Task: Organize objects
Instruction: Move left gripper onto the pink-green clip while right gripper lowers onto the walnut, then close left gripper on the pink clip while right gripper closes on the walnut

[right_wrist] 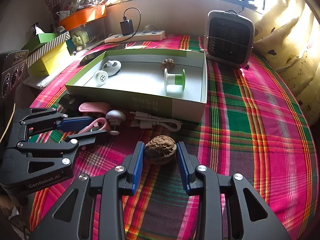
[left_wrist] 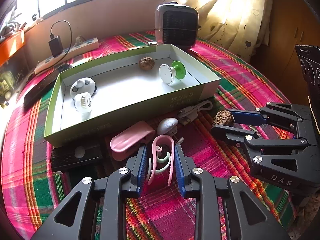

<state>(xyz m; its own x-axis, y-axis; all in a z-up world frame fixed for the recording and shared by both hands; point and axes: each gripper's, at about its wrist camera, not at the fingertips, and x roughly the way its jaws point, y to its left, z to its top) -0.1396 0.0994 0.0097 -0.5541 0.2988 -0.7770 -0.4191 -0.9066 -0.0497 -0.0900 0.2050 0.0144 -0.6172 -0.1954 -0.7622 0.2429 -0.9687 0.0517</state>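
A: We see the left gripper with its jaws closed on the pink clip; both blue pads press its looped sides, and the clip sits low on the plaid cloth of the tabletop, just in front of the green-sided box.

B: Agreed. We see the right gripper gripping the walnut, jaws tight against both flanks, the nut resting on the cloth.

A: Inside the box we count another walnut, a green-and-white spool, a panda-shaped toy and a white round cap touching it.

B: Outside, along the box's near wall, we have a pink scoop, a grey mushroom piece and a coiled white cable. A small heater stands behind the box.
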